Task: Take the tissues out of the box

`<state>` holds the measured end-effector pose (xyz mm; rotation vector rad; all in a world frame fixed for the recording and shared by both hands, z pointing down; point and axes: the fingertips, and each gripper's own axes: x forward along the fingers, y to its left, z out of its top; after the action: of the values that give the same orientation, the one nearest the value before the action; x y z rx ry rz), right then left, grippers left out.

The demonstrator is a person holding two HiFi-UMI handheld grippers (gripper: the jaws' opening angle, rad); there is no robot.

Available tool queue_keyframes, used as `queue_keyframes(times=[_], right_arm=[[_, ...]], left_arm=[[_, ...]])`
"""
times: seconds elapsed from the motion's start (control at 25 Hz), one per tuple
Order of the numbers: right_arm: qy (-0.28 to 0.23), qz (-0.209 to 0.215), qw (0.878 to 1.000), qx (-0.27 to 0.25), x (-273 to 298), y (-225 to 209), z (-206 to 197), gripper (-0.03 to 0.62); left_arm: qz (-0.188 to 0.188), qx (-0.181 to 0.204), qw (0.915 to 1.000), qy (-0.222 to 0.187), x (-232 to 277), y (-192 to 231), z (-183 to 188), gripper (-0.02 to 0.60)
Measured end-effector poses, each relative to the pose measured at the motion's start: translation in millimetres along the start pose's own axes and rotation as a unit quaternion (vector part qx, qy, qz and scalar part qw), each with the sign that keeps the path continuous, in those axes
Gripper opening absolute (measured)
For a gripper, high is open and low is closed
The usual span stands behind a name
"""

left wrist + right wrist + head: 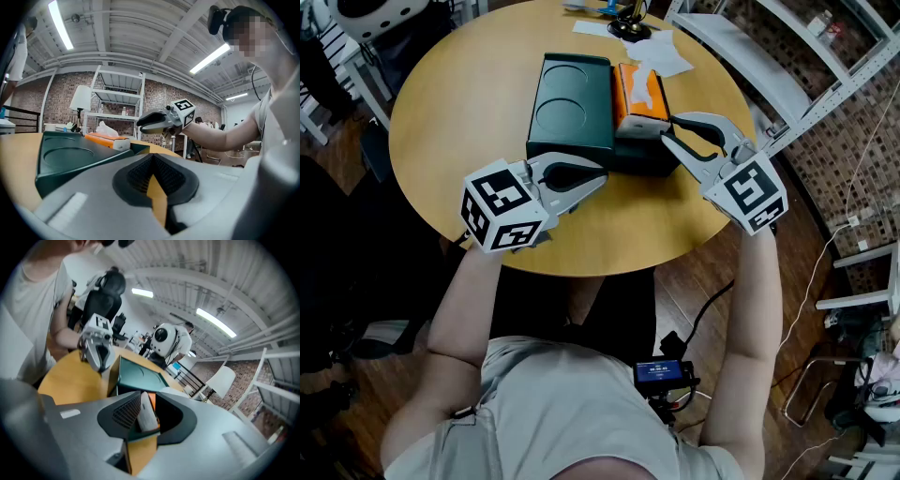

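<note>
Now a pack (639, 94) is lying in the open box (572, 103), its end between the parted jaws of the right gripper (667, 129); the left gripper (602, 178) is hanging closed beside the box.

Clear approach: the bare table (441, 112) left of the open lid (567, 103), and the strip along the near edge between the two grippers. The top of the tissue pack (639, 94) is uncovered, so access from above is free.

Obstructions: the lid lies open just left of the pack. The right gripper (667, 129), jaws apart, blocks the near right corner of the box (642, 157). The left gripper (602, 178), jaws together, sits just before its near wall. Loose papers (661, 52) lie just beyond the box. A shelf rack (787, 84) crowds the table's right side.
</note>
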<state>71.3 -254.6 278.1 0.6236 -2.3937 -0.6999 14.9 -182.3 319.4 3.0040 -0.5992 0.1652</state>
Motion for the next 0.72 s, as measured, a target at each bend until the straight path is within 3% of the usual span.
queue_keyframes(times=[0.08, 0.16, 0.28, 0.44, 0.56, 0.64, 0.72], right_arm=[[0.083, 0.003, 0.995, -0.063, 19, -1, -25, 0.142], [0.149, 0.006, 0.981, -0.122, 34, -1, -42, 0.168], [0.193, 0.012, 0.964, -0.182, 54, 2, -47, 0.176], [0.248, 0.036, 0.943, -0.218, 68, 9, -82, 0.192], [0.313, 0.024, 0.924, -0.219, 27, 4, -108, 0.171], [0.308, 0.015, 0.924, -0.227, 33, 5, -79, 0.143], [0.280, 0.011, 0.933, -0.226, 58, 7, -54, 0.129]], left_arm=[[0.000, 0.000, 1.0000, 0.001, -1, 2, 1, 0.000], [0.000, 0.001, 1.0000, 0.001, -1, 2, 2, 0.000], [0.002, 0.003, 1.0000, 0.003, -2, 0, 2, 0.000], [0.008, 0.008, 0.9999, -0.004, 15, 8, -9, 0.000], [-0.026, -0.002, 0.9996, -0.007, 45, -13, -10, 0.000], [-0.027, -0.005, 0.9996, 0.012, 29, -15, -6, 0.000], [-0.009, 0.003, 0.9995, 0.030, 5, -5, -4, 0.000]])
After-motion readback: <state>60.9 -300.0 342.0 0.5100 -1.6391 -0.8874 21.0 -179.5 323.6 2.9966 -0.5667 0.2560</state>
